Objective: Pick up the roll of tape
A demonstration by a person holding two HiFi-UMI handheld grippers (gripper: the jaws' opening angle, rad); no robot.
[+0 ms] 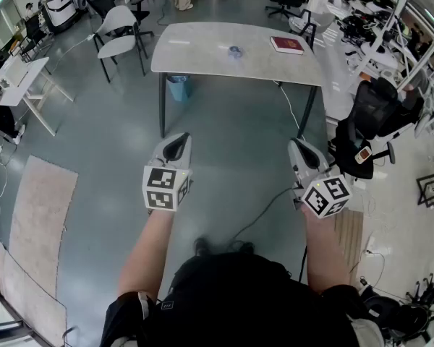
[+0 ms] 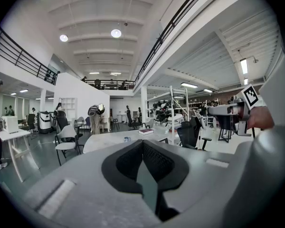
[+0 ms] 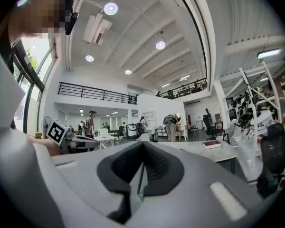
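Open workshop hall, grey-green floor [image 1: 231,150], desks and shelving crowded along the edges.

Head view: a pale counter [image 1: 202,49] stands at 12 o'clock, well apart from the person. The roll of tape [image 1: 235,50] lies on it near the middle, small, bluish and alone. A red book [image 1: 287,45] lies flat on the same counter at 2 o'clock from the tape. A blue bin [image 1: 177,87] sits under the counter's left end. Pale chairs [image 1: 119,31] stand at 9 o'clock from the counter, and a black office chair [image 1: 376,110] at 3 o'clock in the frame. The left gripper [image 1: 177,142] and the right gripper [image 1: 298,147] are held side by side over bare floor. Both point toward 12 o'clock, at the counter, and neither is near the tape.

Left gripper view: the jaws are clenched, pads meeting, with nothing between them. Just above them at 12 o'clock is the counter, with the tape a small speck on top and the book to its right. The right gripper shows at 3 o'clock.

Right gripper view: the jaws are pressed together down to a thin seam and are empty. The counter and the red book sit at 3 o'clock. The left gripper, with its marker cube, is at 9 o'clock. The tape is too small to pick out here.
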